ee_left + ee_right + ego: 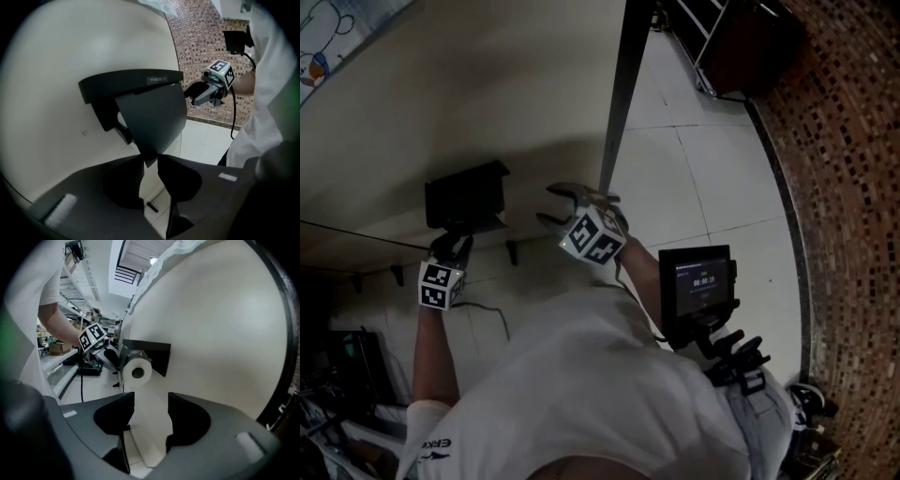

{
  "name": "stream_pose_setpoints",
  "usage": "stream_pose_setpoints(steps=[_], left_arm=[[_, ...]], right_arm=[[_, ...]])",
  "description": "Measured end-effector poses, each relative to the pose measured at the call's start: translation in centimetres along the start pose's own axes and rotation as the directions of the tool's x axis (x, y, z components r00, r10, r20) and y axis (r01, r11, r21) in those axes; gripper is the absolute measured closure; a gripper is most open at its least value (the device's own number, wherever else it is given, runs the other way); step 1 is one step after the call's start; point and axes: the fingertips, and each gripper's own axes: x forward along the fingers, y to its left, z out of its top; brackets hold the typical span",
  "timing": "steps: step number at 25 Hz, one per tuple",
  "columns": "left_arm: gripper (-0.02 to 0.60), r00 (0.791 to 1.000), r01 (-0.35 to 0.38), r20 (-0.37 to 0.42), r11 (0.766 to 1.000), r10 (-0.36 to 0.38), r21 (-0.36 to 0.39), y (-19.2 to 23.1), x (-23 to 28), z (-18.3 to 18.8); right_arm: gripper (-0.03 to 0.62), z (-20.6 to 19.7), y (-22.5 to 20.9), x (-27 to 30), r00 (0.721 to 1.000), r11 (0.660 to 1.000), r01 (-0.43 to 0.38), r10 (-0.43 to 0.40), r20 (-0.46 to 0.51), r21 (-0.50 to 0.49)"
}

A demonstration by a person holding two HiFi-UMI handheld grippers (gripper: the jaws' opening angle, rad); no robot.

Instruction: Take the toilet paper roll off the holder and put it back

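Observation:
A black toilet paper holder (467, 197) is fixed to the cream wall. Its cover flap (152, 117) hangs down over the white roll (137, 372), whose open core faces the right gripper view. My left gripper (150, 161) sits just under the holder, jaws narrowed to a slit, with the flap's lower corner at the fingertips; I see no clear press on it. In the head view the left gripper (452, 246) is directly below the holder. My right gripper (555, 206) hovers to the holder's right, open and empty. The right gripper (151, 397) points at the roll from a short way off.
A dark metal post (619, 94) runs up the wall's right edge. Small black hooks (514, 251) stick out of the wall low down. White floor tiles (703, 169) meet a brick wall (844, 187). A screen device (698, 281) hangs at the person's waist.

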Motion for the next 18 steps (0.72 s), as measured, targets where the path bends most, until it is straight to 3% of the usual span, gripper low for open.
stream_pose_setpoints(steps=[12,18], left_arm=[[0.482,0.998,-0.066,0.007,0.998,0.066,-0.010,-0.5,0.0,0.3],[0.441,0.985,-0.164,0.038,0.985,0.166,-0.054,0.2,-1.3,0.0]], right_arm=[[0.395,-0.5,0.5,-2.3,1.000,1.000,0.003,-0.003,0.017,0.012],[0.408,0.0,0.5,-2.7,0.999,1.000,-0.007,0.007,0.041,0.006]])
